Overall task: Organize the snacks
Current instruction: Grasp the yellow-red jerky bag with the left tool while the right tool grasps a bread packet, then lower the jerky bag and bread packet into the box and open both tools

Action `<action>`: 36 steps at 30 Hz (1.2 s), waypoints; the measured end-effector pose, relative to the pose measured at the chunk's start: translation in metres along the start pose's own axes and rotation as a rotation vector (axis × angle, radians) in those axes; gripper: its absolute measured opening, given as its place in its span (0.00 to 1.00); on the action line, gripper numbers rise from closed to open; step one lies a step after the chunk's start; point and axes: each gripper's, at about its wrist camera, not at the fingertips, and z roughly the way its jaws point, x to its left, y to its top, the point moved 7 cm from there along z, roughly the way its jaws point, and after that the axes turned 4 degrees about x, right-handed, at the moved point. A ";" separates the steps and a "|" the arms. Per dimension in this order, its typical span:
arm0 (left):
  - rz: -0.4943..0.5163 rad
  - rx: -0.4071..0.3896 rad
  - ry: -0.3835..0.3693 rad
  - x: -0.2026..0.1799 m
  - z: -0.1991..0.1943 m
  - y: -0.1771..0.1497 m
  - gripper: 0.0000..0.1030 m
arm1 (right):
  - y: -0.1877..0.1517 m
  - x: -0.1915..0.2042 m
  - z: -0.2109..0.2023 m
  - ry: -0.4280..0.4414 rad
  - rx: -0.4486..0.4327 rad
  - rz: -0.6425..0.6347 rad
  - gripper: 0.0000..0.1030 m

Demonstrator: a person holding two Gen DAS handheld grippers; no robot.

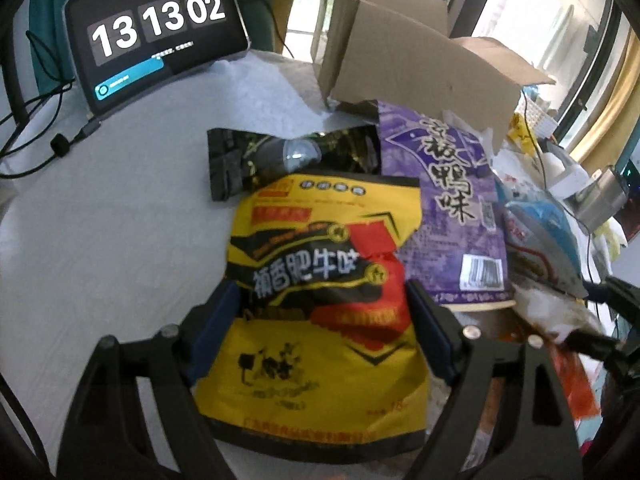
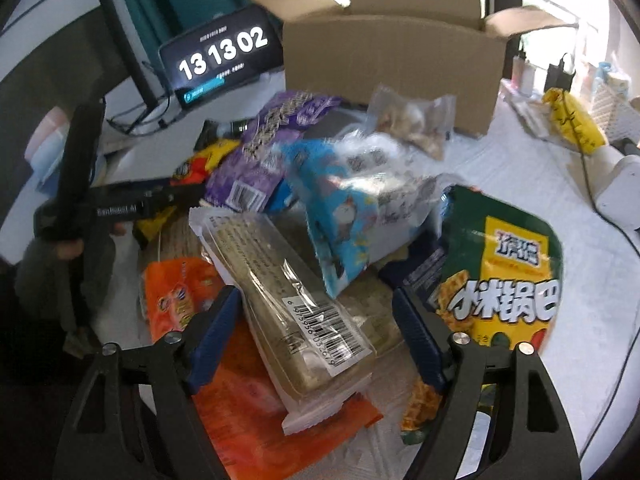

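Note:
In the left wrist view my left gripper point(image 1: 322, 308) is open, its blue pads on either side of a yellow snack bag point(image 1: 320, 300). A purple bag point(image 1: 444, 200) lies to its right and a black bag point(image 1: 288, 156) behind it. In the right wrist view my right gripper point(image 2: 316, 312) is open over a clear-wrapped pale snack bar pack point(image 2: 296, 300) that lies on an orange bag point(image 2: 248, 392). A blue bag point(image 2: 344, 216) and a green-yellow bag point(image 2: 504, 280) lie beside it. The left gripper point(image 2: 120, 208) shows at the left of the pile.
An open cardboard box point(image 1: 408, 56) point(image 2: 388, 64) stands behind the pile on the white table point(image 1: 100, 220). A tablet clock point(image 1: 160, 28) point(image 2: 224, 56) with cables stands at the back left. Clutter and cables point(image 2: 576, 128) lie at the right.

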 end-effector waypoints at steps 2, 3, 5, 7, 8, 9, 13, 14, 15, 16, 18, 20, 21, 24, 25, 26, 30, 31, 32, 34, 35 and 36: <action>0.009 -0.006 -0.001 0.000 0.001 0.001 0.82 | 0.000 -0.002 0.005 0.011 0.011 0.011 0.75; 0.015 -0.010 -0.003 0.000 0.001 0.001 0.82 | -0.001 -0.002 0.008 0.020 0.014 0.015 0.75; 0.032 -0.018 -0.011 0.000 0.002 0.001 0.81 | 0.000 -0.002 0.010 0.028 0.014 0.020 0.75; 0.044 -0.023 -0.030 -0.001 0.000 0.001 0.71 | -0.001 -0.001 0.011 0.035 0.011 0.016 0.74; 0.050 -0.024 -0.043 -0.003 -0.001 0.001 0.66 | 0.000 -0.001 0.012 0.046 0.004 0.019 0.72; 0.057 -0.029 -0.052 -0.005 -0.002 0.000 0.59 | 0.000 0.000 0.012 0.057 0.000 0.025 0.70; 0.070 -0.050 -0.059 -0.010 -0.011 0.000 0.46 | 0.001 0.003 0.010 0.084 -0.013 0.017 0.59; 0.069 -0.051 -0.071 -0.011 -0.013 -0.001 0.45 | 0.001 0.005 0.010 0.086 -0.013 0.012 0.57; 0.069 -0.051 -0.088 -0.013 -0.016 -0.001 0.44 | 0.002 0.006 0.009 0.087 -0.015 0.005 0.54; 0.072 -0.054 -0.092 -0.014 -0.018 -0.002 0.41 | 0.004 0.008 0.007 0.091 -0.021 0.002 0.51; 0.077 -0.065 -0.100 -0.016 -0.025 -0.002 0.39 | 0.008 0.012 0.002 0.104 -0.039 0.003 0.38; 0.075 -0.081 -0.112 -0.016 -0.034 -0.001 0.38 | 0.011 0.015 -0.002 0.119 -0.050 0.005 0.34; 0.075 -0.090 -0.111 -0.015 -0.038 0.000 0.38 | 0.013 0.015 -0.004 0.126 -0.060 0.011 0.32; 0.058 -0.100 -0.111 -0.007 -0.044 0.003 0.37 | 0.020 0.012 -0.011 0.136 -0.084 0.028 0.27; 0.044 -0.098 -0.125 -0.004 -0.046 0.003 0.37 | 0.023 0.011 -0.015 0.150 -0.096 0.039 0.26; 0.035 -0.100 -0.134 -0.002 -0.049 0.004 0.37 | 0.026 0.011 -0.020 0.173 -0.104 0.044 0.25; 0.056 -0.148 -0.120 -0.003 -0.069 0.012 0.37 | 0.032 0.016 -0.034 0.190 -0.134 0.025 0.22; 0.056 -0.161 -0.124 -0.004 -0.074 0.016 0.37 | 0.034 0.019 -0.038 0.189 -0.141 0.018 0.22; 0.056 -0.171 -0.125 -0.005 -0.078 0.018 0.37 | 0.036 0.021 -0.041 0.189 -0.150 0.011 0.22; 0.062 -0.198 -0.114 -0.008 -0.087 0.025 0.37 | 0.040 0.024 -0.048 0.193 -0.165 -0.003 0.21; 0.067 -0.208 -0.110 -0.009 -0.091 0.028 0.37 | 0.043 0.026 -0.052 0.194 -0.176 -0.007 0.21; 0.072 -0.219 -0.106 -0.011 -0.094 0.031 0.37 | 0.045 0.026 -0.057 0.200 -0.189 -0.011 0.21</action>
